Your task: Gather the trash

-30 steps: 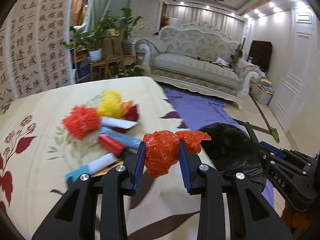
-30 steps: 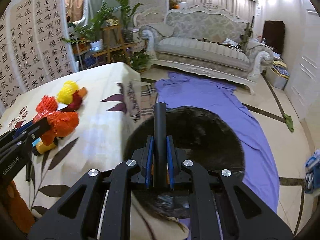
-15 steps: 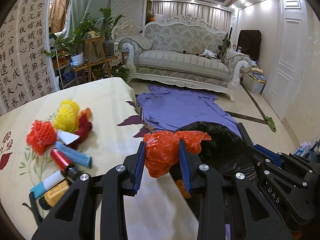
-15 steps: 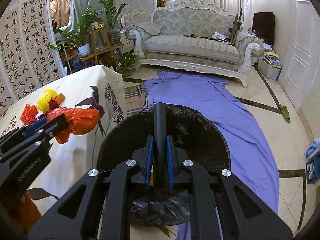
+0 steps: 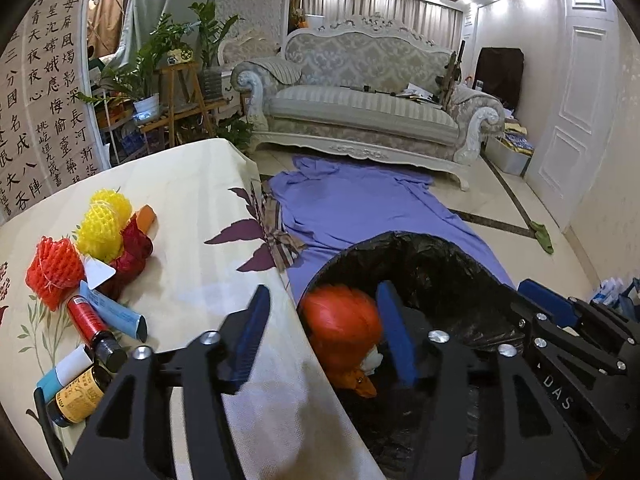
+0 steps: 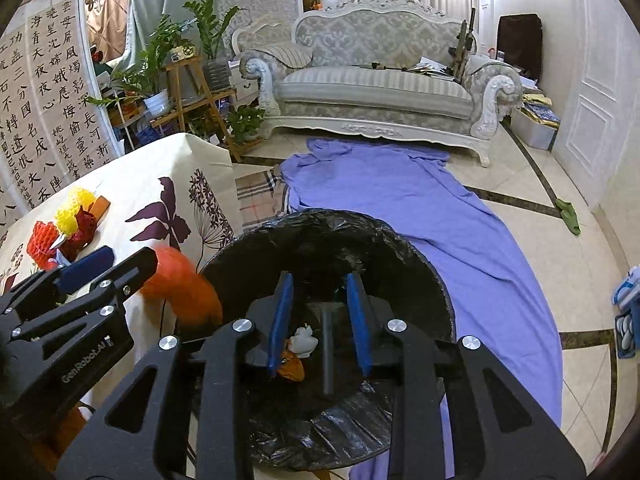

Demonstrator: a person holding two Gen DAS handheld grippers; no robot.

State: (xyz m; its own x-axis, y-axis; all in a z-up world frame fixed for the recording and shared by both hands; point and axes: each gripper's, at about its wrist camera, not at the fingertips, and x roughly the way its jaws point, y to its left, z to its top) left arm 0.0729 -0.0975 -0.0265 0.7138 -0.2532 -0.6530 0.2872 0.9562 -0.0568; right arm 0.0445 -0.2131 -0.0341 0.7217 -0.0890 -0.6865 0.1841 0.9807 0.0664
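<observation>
My left gripper (image 5: 322, 326) is open above the rim of the black-lined trash bin (image 5: 436, 252). The crumpled orange plastic bag (image 5: 340, 326) is blurred between its spread fingers, falling into the bin; it also shows in the right wrist view (image 6: 180, 286). My right gripper (image 6: 320, 318) is open over the bin (image 6: 400, 256), and a black stick (image 6: 328, 352) drops inside below it. White and orange scraps (image 6: 300, 344) lie at the bin's bottom. More trash sits on the table: red net (image 5: 54, 268), yellow net (image 5: 104, 224), tubes (image 5: 112, 312), a brown bottle (image 5: 76, 396).
The table with a floral cloth (image 5: 192, 208) stands left of the bin. A purple sheet (image 5: 360, 208) covers the floor in front of a grey sofa (image 5: 360, 108). Plants on wooden stands (image 5: 176, 76) are behind the table. A white door (image 5: 580, 120) is at the right.
My left gripper moved right from the table to the bin and opened, releasing the orange bag. My right gripper opened and let go of the black stick.
</observation>
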